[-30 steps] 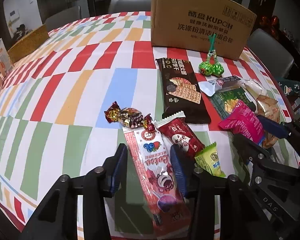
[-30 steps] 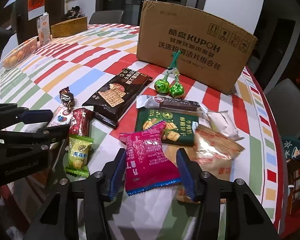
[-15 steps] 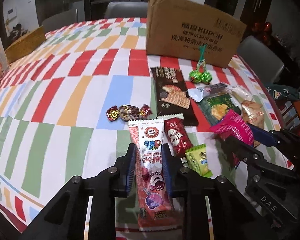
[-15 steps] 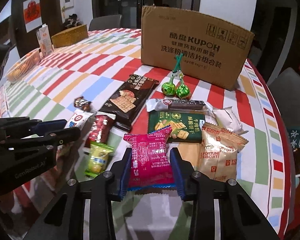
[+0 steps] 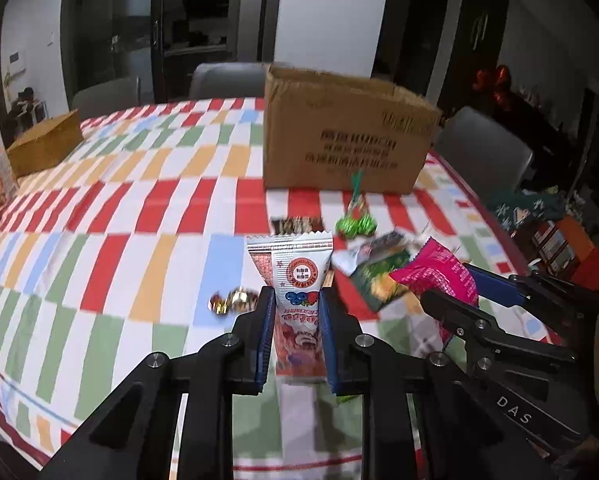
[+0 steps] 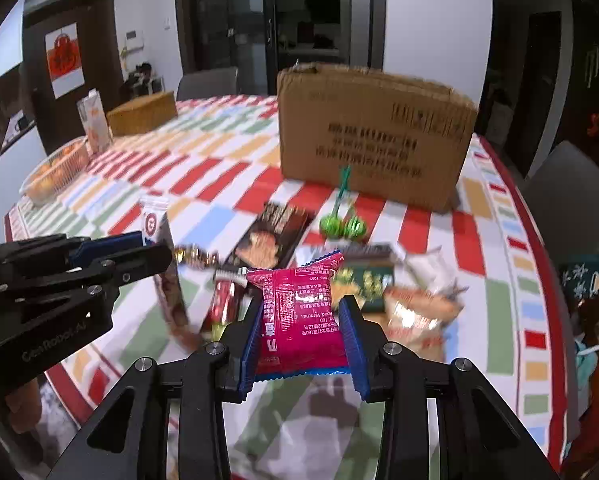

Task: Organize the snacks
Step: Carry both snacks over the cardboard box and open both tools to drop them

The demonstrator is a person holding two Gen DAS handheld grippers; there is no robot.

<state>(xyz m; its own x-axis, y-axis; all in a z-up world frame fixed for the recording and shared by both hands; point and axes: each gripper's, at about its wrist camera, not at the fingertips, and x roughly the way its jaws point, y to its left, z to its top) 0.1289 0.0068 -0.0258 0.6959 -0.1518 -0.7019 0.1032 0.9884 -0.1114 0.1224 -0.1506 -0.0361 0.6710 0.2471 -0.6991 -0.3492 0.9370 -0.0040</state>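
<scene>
My left claw (image 5: 295, 312) pinched the long, crinkly red-and-white wafer packet (image 5: 297, 284); my right claw (image 6: 303, 320) clamped the puffy magenta pouch (image 6: 299, 304). Both had closed and lifted them off the checked tablecloth (image 5: 139, 200).

The right gripper (image 6: 301, 322) has its blue pads pressed on both sides of a magenta snack packet (image 6: 299, 308), which is clear of the checked tablecloth (image 6: 203, 152) — its shadow falls on the cloth below. At the left edge the left gripper (image 6: 155, 246) pinches a long red-and-white wafer packet (image 6: 159, 232) that hangs upright. Behind them on the cloth lie a dark biscuit pack (image 6: 273, 236), a pair of green foil candies (image 6: 341, 225), a green cracker packet (image 6: 363, 280) and an orange biscuit bag (image 6: 419, 312), blurred. A cardboard box (image 6: 373, 132) stands beyond — open at the top.
</scene>
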